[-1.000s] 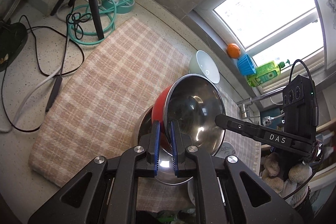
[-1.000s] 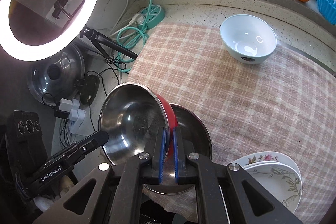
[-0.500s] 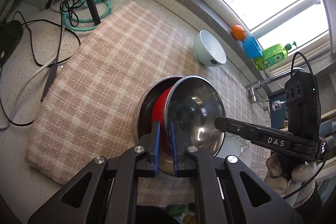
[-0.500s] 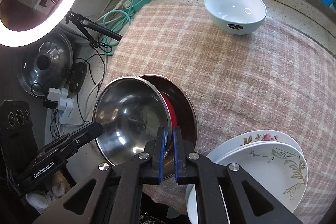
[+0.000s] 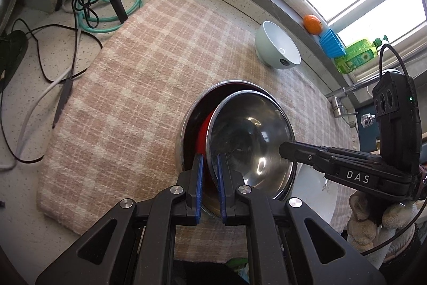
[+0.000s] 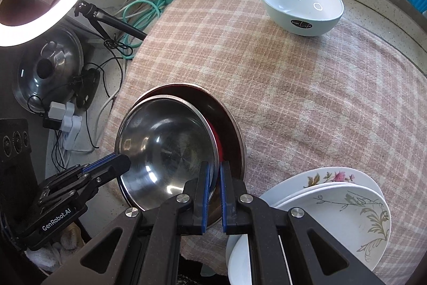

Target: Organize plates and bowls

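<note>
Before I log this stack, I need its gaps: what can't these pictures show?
- Red bowl: mostly hidden behind the steel bowl in both views.
- Whether it has seated in the lower steel bowl: contact hidden.
- Plates: count unclear, right hand-held gripper covers them.
- Left hand-held gripper.

Left gripper [image 5: 209, 184] clamped on near rim of steel bowl [image 5: 250, 135], blue pads either side of rim. Right gripper [image 6: 213, 194] clamped on opposite rim of bowl. Both reach in from bowl's near side, fingers angled downward. Gloved hand [image 5: 373, 215] holds right gripper.
</note>
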Demonstrator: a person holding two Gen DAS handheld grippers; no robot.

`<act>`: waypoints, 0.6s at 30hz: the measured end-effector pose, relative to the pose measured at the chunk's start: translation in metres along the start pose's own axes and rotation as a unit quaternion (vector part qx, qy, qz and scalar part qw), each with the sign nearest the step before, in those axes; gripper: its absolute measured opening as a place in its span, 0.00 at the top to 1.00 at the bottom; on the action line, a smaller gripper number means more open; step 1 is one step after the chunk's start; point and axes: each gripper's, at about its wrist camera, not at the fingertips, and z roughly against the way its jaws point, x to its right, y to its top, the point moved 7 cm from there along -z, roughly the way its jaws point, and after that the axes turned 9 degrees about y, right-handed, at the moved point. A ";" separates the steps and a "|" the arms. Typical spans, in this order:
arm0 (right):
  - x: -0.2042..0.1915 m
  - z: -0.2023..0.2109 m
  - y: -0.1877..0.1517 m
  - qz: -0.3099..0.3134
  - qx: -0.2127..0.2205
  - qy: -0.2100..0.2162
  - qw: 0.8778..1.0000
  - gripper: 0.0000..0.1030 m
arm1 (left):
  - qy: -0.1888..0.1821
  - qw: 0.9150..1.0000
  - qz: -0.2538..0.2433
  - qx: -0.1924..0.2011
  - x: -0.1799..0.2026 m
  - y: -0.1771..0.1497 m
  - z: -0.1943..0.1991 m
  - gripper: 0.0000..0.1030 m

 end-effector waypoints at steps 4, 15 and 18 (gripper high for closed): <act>0.000 -0.002 0.000 0.001 -0.003 -0.004 1.000 0.94 | 0.003 1.000 -0.002 -0.006 -0.001 -0.001 -0.004 0.92; 0.003 -0.006 0.002 -0.001 -0.011 -0.007 1.000 0.93 | 0.007 1.000 -0.006 -0.007 0.001 0.002 -0.006 0.92; 0.002 -0.007 0.003 0.002 -0.013 -0.008 1.000 0.91 | 0.006 1.000 -0.007 -0.011 0.002 0.002 -0.007 0.92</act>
